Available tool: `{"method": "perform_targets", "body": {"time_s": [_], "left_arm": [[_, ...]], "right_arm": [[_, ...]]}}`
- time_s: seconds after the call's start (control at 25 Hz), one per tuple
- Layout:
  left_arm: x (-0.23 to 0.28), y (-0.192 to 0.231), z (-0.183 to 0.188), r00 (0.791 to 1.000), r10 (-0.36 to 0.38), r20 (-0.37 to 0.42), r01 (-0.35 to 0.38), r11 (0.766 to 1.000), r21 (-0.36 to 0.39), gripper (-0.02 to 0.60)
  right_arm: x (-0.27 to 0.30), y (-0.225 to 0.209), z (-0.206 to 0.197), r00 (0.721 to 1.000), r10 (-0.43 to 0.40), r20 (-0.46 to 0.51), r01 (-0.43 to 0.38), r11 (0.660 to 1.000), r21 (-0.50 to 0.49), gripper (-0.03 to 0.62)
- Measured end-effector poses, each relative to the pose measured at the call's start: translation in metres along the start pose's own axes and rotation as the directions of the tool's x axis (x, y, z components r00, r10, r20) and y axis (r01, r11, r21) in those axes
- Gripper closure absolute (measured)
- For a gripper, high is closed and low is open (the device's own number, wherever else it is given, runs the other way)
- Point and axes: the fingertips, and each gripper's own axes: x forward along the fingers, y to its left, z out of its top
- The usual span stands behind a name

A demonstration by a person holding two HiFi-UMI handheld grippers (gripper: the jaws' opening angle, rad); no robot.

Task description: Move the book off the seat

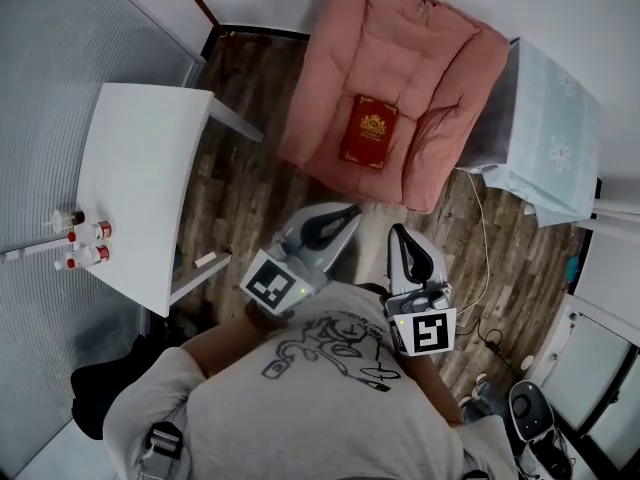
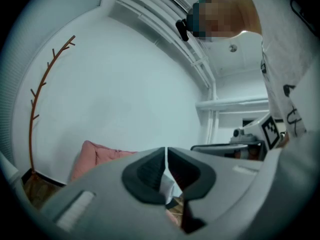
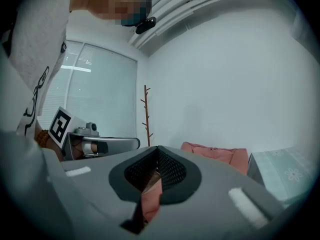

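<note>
– Since the left gripper (image 1: 343, 215) has its jaws all but together, with only a sliver of gap and nothing in it, and the right gripper (image 1: 399, 232) is fully closed and empty too, neither can take anything as it stands.

– So opening them comes first. Where is the book (image 1: 369, 132)?

– It lies flat, cover up, on the pink seat (image 1: 420, 48), toward the front edge. It is well ahead of both grippers, which hang side by side over the wooden floor (image 1: 240, 198), close to the person's chest.

– A flat book on a soft cushion looks awkward to pinch.

– It probably is. One gripper likely does best coming in low at the near edge, jaws wide, with the lower jaw pressing into the padding to slide under the cover. The other can steady the far side so the book does not skid up the cushion.

– And where should it go?

– The task names no spot. The white table (image 1: 140, 168) on the left has bare room, though the small bottles (image 1: 88, 245) at its far end are worth avoiding. The cloth-covered stand (image 1: 555, 98) on the right sits just beside the seat, so it may be the shorter carry.
</note>
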Motion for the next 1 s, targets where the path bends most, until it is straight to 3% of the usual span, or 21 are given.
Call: {"method": "perform_targets", "body": {"time_s": [0.56,1.0], "left_arm": [[0.05,0.057,-0.034,0.998,-0.011,-0.061,0.009,0.999,-0.035,0.526],[0.104,0.113,-0.131,0.985,0.037,-0.166,-0.05,0.996,-0.077,0.499]], "right_arm": [[0.057,-0.05,-0.043,0.997,-0.014,-0.073,0.015,1.0,0.008,0.586],[0.087,-0.113,-0.132,0.99,0.008,-0.14,0.002,0.997,0.073,0.545]]}}
